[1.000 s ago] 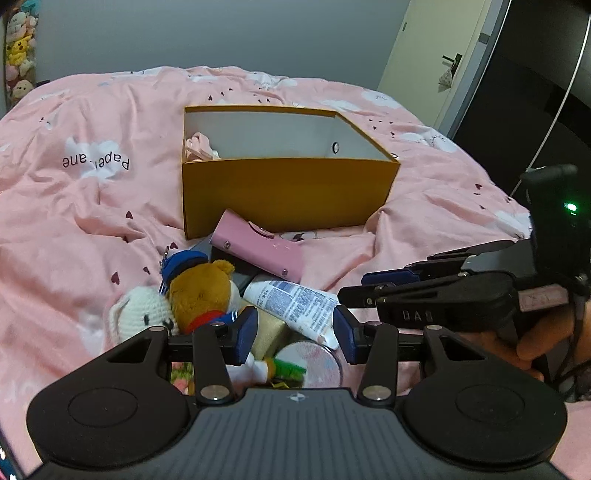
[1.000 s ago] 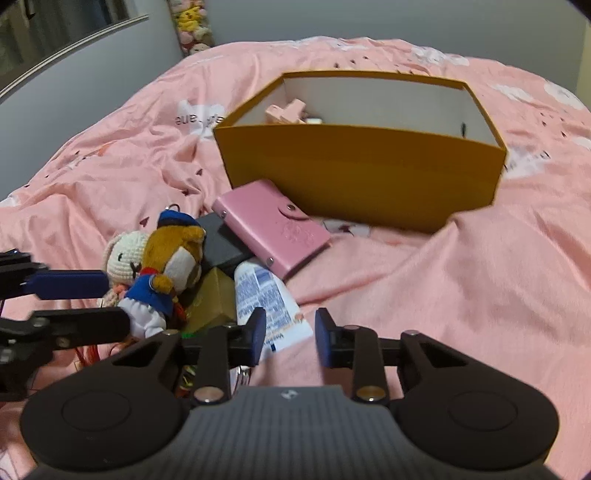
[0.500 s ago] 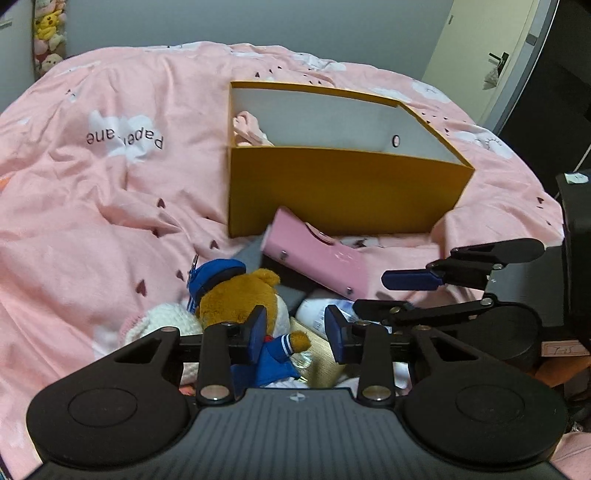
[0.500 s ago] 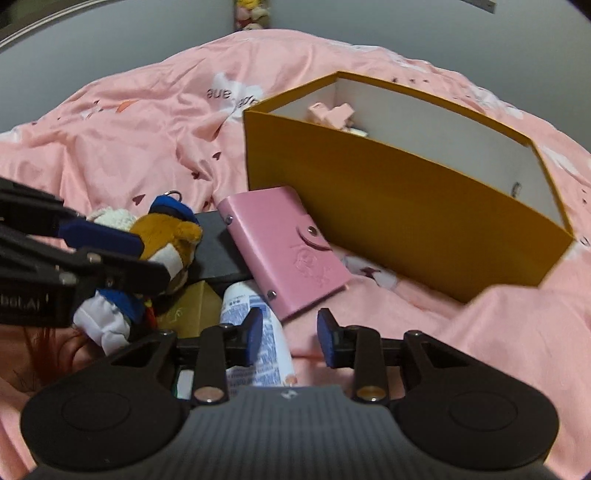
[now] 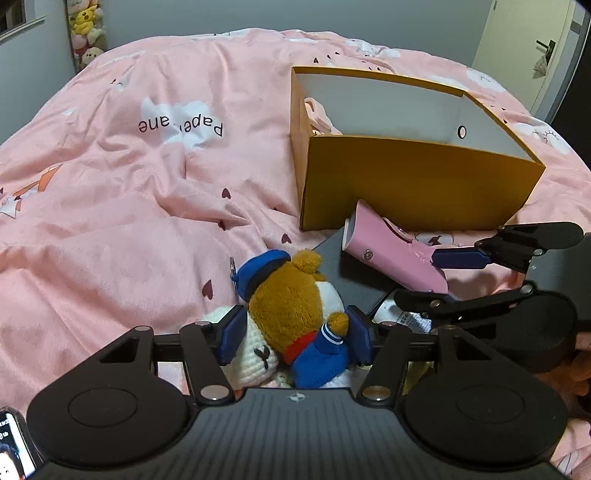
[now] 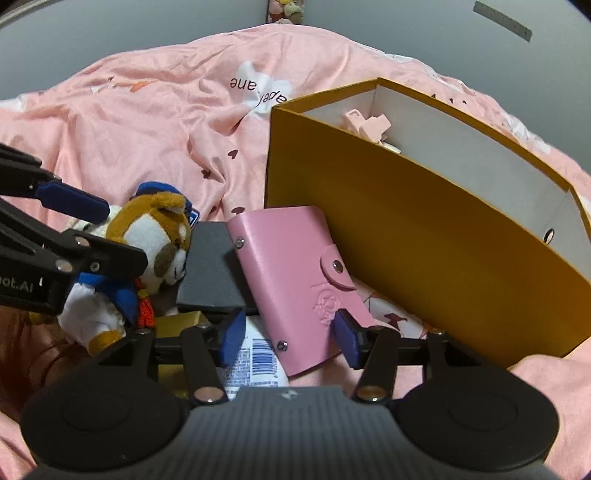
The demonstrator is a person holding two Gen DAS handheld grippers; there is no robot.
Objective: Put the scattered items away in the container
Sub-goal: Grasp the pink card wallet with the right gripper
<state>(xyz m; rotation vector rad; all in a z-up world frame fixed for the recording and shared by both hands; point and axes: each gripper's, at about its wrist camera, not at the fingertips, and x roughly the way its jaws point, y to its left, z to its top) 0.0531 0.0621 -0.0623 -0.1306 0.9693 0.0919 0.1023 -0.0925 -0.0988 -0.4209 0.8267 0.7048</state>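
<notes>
An orange box (image 5: pixel 413 184) (image 6: pixel 424 236) stands on the pink bed with a pink item (image 6: pixel 367 125) inside. In front lies a pile: a brown bear plush in blue (image 5: pixel 295 306) (image 6: pixel 147 236), a white crochet toy (image 5: pixel 255 354), a pink card wallet (image 5: pixel 391 251) (image 6: pixel 295 273), a black flat case (image 6: pixel 212 273), a white tube (image 6: pixel 255 358) and a gold box (image 6: pixel 177 323). My left gripper (image 5: pixel 293 334) is open with its jaws around the bear's body. My right gripper (image 6: pixel 288 332) is open with its jaws astride the wallet's near end.
The pink duvet (image 5: pixel 147 184) is creased and slopes around the pile. Plush toys (image 5: pixel 86 33) hang at the wall far left. A door (image 5: pixel 532 55) is at the far right. A phone screen (image 5: pixel 11 450) shows at the lower left.
Both grippers have moved forward and down into the pile. The left one now straddles the bear and the right one straddles the pink wallet, with jaws wider than before.
</notes>
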